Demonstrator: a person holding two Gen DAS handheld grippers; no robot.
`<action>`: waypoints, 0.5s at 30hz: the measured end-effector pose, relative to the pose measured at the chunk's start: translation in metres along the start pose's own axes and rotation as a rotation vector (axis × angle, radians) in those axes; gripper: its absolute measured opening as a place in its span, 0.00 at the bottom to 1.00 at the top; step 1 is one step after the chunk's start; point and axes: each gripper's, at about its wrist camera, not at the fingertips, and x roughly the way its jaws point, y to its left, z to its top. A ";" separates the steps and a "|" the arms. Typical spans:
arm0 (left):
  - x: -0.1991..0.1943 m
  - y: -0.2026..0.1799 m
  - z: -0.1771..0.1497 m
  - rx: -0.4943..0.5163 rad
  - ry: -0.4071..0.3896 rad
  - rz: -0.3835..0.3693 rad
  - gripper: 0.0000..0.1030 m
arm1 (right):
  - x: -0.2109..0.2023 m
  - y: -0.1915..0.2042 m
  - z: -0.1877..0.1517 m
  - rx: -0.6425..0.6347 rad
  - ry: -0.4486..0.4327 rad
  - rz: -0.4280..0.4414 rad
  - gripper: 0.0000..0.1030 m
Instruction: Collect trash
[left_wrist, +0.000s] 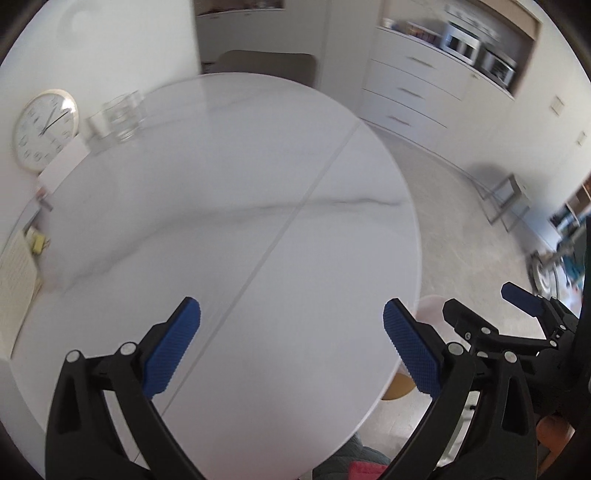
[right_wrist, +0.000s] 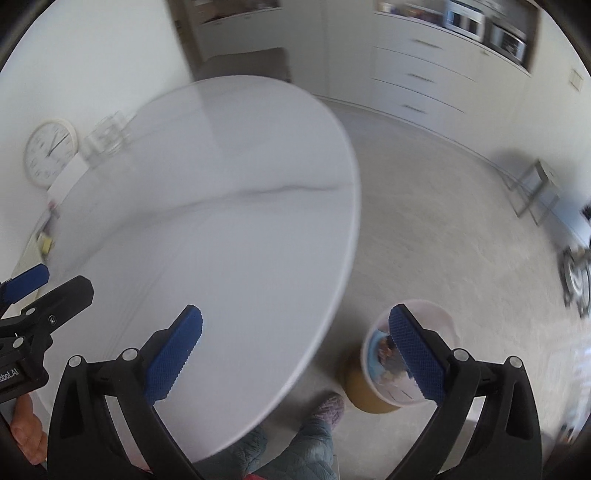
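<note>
A round white marble table (left_wrist: 236, 206) fills the left wrist view and shows in the right wrist view (right_wrist: 221, 206). A small bin (right_wrist: 388, 369) with a white liner stands on the floor by the table's right edge, with colourful trash inside. Its pale rim (left_wrist: 430, 308) peeks past the table edge in the left wrist view. My left gripper (left_wrist: 291, 347) is open and empty above the table's near side. My right gripper (right_wrist: 295, 350) is open and empty, its right finger over the bin. The right gripper (left_wrist: 484, 306) also shows in the left wrist view, and the left gripper (right_wrist: 48, 282) in the right wrist view.
Glass jars (left_wrist: 114, 122) stand at the table's far left edge. A wall clock (left_wrist: 44, 129) leans behind. White drawers (left_wrist: 406, 92) and ovens (left_wrist: 476, 55) line the far wall. A metal stool (right_wrist: 535, 192) stands at right. The person's slippered foot (right_wrist: 328, 406) is beside the bin.
</note>
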 end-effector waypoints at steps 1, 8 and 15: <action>-0.001 0.010 -0.001 -0.020 0.002 0.011 0.92 | 0.001 0.011 0.002 -0.023 0.000 0.008 0.98; -0.005 0.067 -0.003 -0.120 0.001 0.051 0.92 | 0.004 0.072 0.013 -0.141 -0.010 0.036 0.98; -0.013 0.097 -0.004 -0.171 -0.038 0.081 0.92 | -0.004 0.094 0.016 -0.174 -0.042 0.038 0.98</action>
